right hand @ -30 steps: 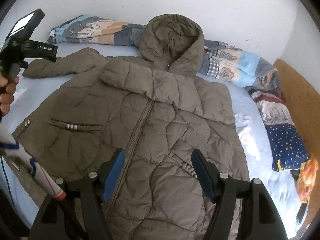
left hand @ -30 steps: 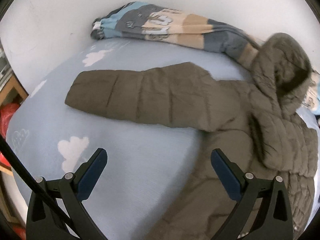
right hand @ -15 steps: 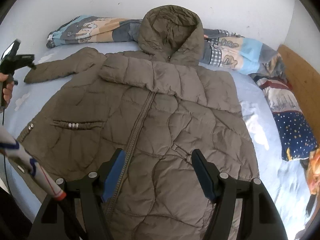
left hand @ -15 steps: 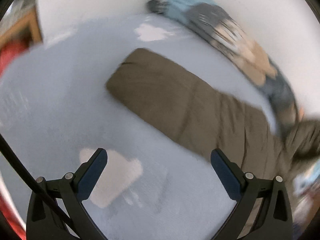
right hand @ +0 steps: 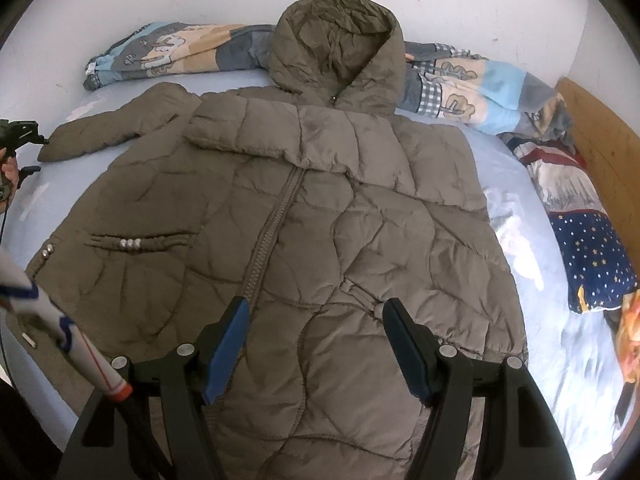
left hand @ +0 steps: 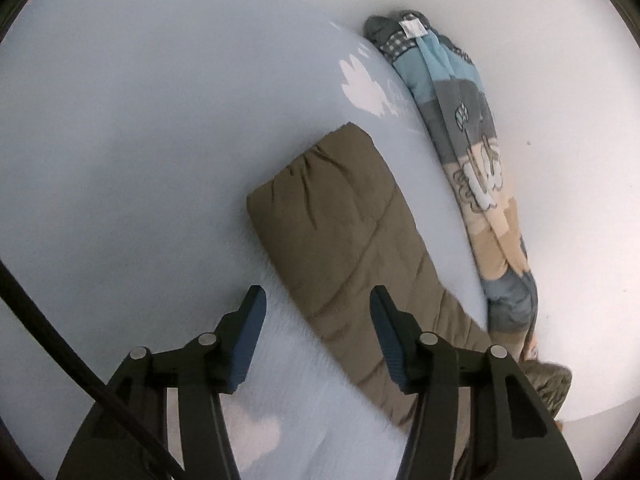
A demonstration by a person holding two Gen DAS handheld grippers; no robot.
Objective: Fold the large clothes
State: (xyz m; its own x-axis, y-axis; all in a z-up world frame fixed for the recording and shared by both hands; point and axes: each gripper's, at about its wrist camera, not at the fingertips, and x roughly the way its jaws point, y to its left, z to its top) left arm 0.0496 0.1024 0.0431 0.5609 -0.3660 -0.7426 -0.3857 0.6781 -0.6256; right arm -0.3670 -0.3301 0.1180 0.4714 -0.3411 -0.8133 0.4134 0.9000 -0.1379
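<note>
An olive quilted hooded coat point(right hand: 320, 220) lies front up on the bed, hood toward the wall. One sleeve point(right hand: 100, 136) stretches out to the left. In the left wrist view that sleeve point(left hand: 340, 240) runs diagonally, its cuff at the far end. My left gripper point(left hand: 318, 304) hovers over the sleeve's near edge with its jaws closing. The sleeve lies partly between them and the pads are not pressing on it. In the right wrist view this gripper point(right hand: 20, 136) appears at the far left, held by a hand point(right hand: 8, 172). My right gripper point(right hand: 316, 312) stands open above the coat's lower front, holding nothing.
A patterned duvet point(right hand: 180, 52) is bunched along the white wall and is also in the left wrist view point(left hand: 472, 152). The light blue cloud-print sheet point(left hand: 120, 120) lies bare left of the sleeve. A star-print cloth point(right hand: 592, 256) and a wooden bed board point(right hand: 600, 136) sit at right.
My left gripper has swung down toward the sleeve's cuff and rolled, and its jaws have narrowed. The coat and my right gripper have stayed put.
</note>
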